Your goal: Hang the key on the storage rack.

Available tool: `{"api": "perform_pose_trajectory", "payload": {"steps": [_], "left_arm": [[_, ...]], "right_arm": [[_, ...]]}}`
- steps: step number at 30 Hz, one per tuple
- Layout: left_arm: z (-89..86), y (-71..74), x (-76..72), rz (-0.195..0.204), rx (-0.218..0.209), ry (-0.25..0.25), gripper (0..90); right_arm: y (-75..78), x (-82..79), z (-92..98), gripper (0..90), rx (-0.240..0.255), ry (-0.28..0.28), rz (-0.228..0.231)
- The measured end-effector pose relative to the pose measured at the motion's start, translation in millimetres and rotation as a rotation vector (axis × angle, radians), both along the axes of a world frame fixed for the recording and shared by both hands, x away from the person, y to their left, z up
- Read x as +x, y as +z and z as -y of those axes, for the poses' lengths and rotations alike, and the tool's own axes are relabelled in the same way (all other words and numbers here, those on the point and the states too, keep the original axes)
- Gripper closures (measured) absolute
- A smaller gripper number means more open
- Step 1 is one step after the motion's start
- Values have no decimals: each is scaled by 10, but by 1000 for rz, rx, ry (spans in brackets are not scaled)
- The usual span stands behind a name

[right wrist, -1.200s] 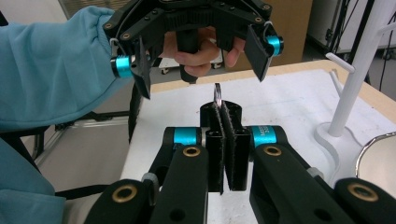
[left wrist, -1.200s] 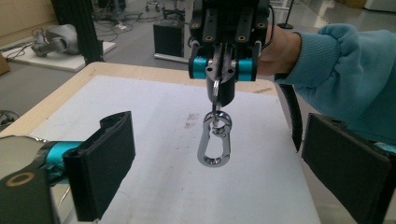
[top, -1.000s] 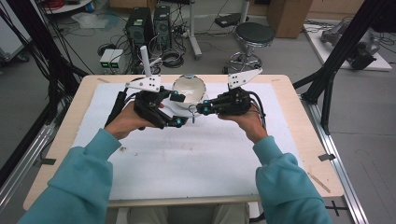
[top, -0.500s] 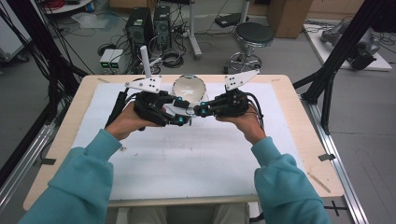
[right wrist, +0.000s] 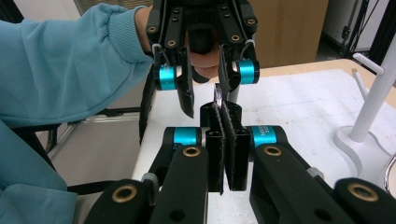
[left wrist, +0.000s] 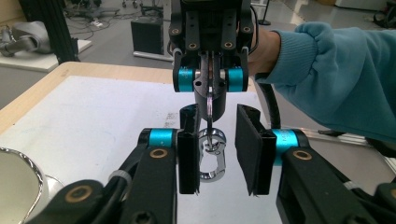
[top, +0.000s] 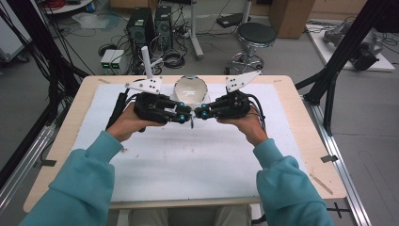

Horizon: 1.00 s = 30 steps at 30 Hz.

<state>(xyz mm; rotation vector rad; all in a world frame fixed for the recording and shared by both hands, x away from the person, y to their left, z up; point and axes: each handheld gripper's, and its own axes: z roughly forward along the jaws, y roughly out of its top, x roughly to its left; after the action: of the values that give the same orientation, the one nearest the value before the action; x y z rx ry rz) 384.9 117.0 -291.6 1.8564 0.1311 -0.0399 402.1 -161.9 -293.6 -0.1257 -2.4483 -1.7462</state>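
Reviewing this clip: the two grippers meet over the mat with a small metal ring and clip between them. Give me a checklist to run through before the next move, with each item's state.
1. right gripper shut on the key ring: ok, jaws pressed flat together on it.
2. carabiner hangs free below the ring: ok.
3. carabiner sits between the left gripper pads: ok; the jaws have just been closing.
4. Left pads pressing the carabiner: not ok, a gap shows beside the right-hand pad.
5. Grippers held above the white mat: ok.
6. bowl and white stand out of the way: ok, both lie off to the side.
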Motion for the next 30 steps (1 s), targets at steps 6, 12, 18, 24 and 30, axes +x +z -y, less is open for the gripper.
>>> {"api": "perform_pose_trajectory", "payload": {"steps": [6, 12, 18, 24, 30], "left_arm": [[-5, 0, -2, -1, -1, -1, 769], [-17, 10, -6, 12, -1, -1, 829], [-19, 10, -9, 3, 4, 0, 867], [-23, 16, -9, -4, 10, 0, 880], [-19, 32, -15, -21, 21, 10, 882]], "right_arm": [[6, -8, 6, 888, -4, 3, -3], [3, -7, -5, 888, 2, 13, 7], [4, -15, -16, 888, -3, 15, 12], [11, -35, -21, 888, -11, 13, 21], [8, -31, -20, 888, -12, 15, 13]]}}
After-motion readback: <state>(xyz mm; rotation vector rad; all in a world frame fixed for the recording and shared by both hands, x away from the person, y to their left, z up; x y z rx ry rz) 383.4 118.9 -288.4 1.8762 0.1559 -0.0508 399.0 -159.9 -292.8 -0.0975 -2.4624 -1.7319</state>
